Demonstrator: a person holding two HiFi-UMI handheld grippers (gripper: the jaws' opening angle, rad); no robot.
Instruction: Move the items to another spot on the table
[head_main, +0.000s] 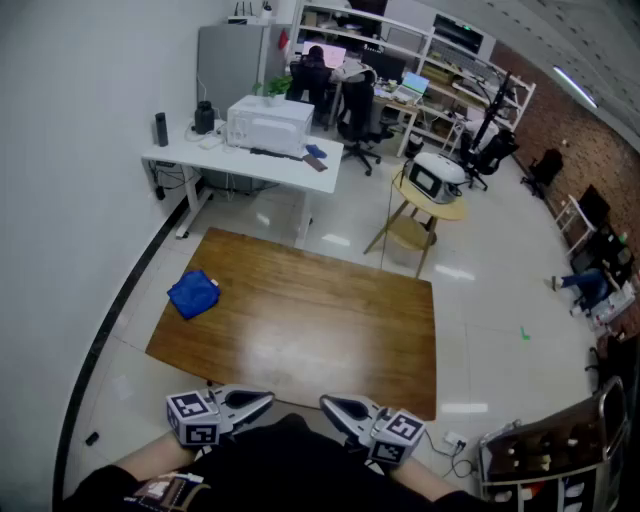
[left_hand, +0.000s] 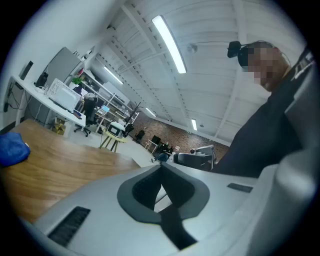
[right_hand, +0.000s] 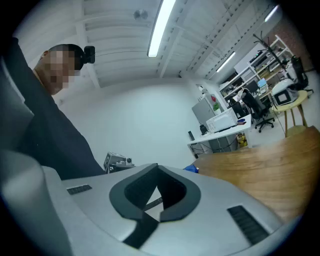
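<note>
Left tool (head_main: 268, 399) and right tool (head_main: 324, 403) are held at the near edge of the worktop (head_main: 330, 330), tips turned toward each other, both pressed together on nothing. Blue item (head_main: 194, 294) is seen well ahead-left of the left tool (untouched, on the worktop).

The wooden table (head_main: 300, 320) fills the middle of the frame in the head view. Its top is open across the centre and right, reachable from the near edge. The only thing on it is a blue cloth (head_main: 194, 294) at the left edge. At lower middle, the left gripper (head_main: 265, 399) and right gripper (head_main: 328, 404) point tip to tip, a small gap between them, each blocking the other's sideways path. A white desk (head_main: 190, 152) at upper left and a round side table (head_main: 430, 205) stand beyond the far edge, apart from it.
</note>
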